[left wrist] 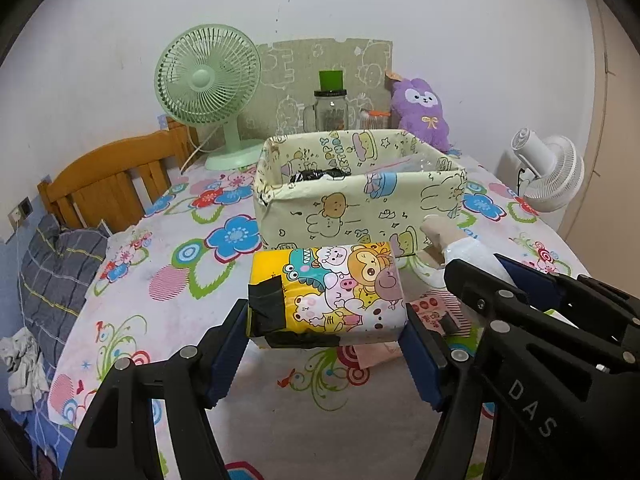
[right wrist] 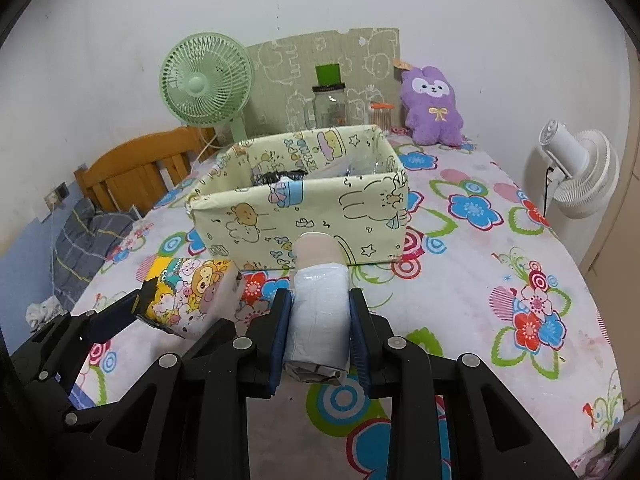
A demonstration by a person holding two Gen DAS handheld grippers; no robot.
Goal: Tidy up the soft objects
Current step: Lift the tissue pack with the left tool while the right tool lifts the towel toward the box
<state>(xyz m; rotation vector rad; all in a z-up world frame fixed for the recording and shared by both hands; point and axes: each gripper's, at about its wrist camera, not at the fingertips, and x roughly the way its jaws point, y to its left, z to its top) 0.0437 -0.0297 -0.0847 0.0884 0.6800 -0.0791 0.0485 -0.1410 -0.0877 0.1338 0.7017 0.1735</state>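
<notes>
My left gripper is shut on a yellow cartoon-print tissue pack with black tape on its left end, held above the table just before the cream cartoon-print fabric box. The pack also shows in the right wrist view. My right gripper is shut on a white plastic-wrapped soft roll with a beige end, in front of the box. The right gripper with its roll shows at the left wrist view's right. The box holds a black item and clear plastic.
A floral tablecloth covers the table. Behind the box stand a green fan, a glass jar, a purple plush and a cardboard panel. A white fan is at right. A wooden chair and grey cloth are at left.
</notes>
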